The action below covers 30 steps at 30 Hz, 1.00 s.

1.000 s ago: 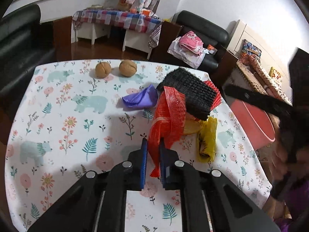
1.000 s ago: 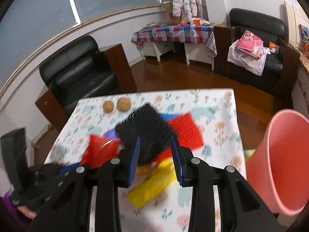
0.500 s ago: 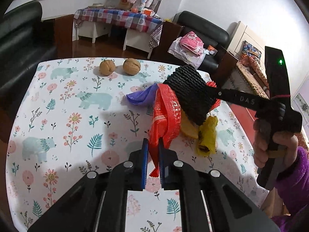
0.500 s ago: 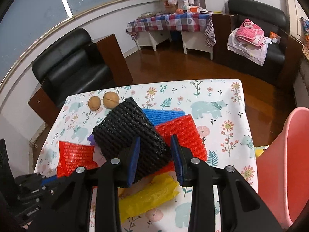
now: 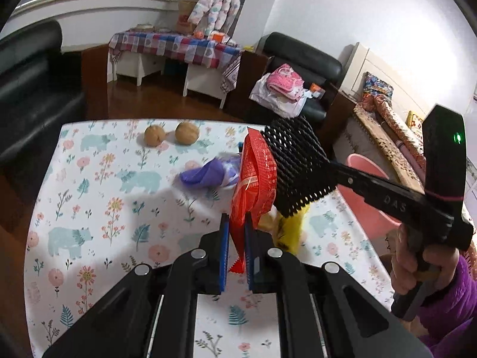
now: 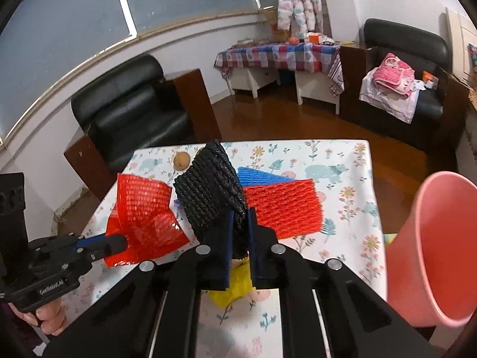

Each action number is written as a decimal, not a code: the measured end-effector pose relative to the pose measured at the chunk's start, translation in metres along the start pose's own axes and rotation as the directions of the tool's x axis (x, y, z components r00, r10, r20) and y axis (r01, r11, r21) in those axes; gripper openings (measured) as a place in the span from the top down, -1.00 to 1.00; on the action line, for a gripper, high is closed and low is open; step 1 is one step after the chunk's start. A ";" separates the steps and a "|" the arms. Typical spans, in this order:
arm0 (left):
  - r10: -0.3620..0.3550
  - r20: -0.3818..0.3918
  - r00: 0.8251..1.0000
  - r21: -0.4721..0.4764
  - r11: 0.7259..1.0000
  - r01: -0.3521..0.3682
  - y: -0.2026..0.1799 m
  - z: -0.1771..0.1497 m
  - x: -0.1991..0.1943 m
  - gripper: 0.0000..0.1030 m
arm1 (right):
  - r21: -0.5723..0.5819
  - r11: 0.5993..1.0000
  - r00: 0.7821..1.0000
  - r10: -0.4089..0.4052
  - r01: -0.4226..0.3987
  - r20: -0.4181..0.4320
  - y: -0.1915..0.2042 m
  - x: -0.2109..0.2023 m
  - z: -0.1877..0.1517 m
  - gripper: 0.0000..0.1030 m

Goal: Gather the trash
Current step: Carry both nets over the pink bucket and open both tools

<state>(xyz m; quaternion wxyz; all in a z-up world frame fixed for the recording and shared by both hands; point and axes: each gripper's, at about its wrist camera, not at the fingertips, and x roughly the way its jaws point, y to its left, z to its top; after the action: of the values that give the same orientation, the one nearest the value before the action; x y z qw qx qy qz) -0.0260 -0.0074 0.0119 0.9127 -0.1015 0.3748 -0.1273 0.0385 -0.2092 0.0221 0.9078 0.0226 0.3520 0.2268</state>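
My left gripper is shut on a red mesh bag, which hangs lifted off the floral table. The jaws of my right gripper are closing, and their pads press on a black foam net, which they hold raised above the pile. In the right wrist view the left gripper holds the red mesh bag at the left. A red foam net, a blue foam net, a yellow bag and a purple bag lie on the table.
A pink bin stands off the table's right edge. Two walnuts sit near the far edge. A person's hand in a purple sleeve holds the right gripper. Black armchairs and a checked side table stand behind.
The right gripper's jaws have come together on the black foam net and raised it off the pile. The left gripper has risen with the red mesh bag.
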 end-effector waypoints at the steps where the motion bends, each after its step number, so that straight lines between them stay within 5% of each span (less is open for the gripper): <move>1: -0.003 0.006 1.000 0.005 1.000 0.003 -0.003 0.002 -0.002 0.84 | 0.008 1.000 1.000 -0.006 0.005 0.010 -0.002 -0.007 -0.001 0.82; 12: -0.074 0.037 0.997 0.095 0.993 0.070 -0.063 0.026 0.003 0.84 | 0.118 0.983 0.981 -0.155 0.141 0.118 -0.047 -0.070 -0.008 0.82; 30: -0.193 -0.043 0.980 0.251 0.948 0.198 -0.180 0.053 0.075 0.84 | 0.290 0.876 0.893 -0.434 0.385 0.124 -0.156 -0.123 -0.030 0.81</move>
<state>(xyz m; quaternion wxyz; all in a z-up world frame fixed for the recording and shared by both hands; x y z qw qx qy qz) 0.0350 -0.1957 0.0505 0.8977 -0.0191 0.3514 -0.2649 0.0009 -0.4055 0.0459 0.9531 0.0861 0.2893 -0.0221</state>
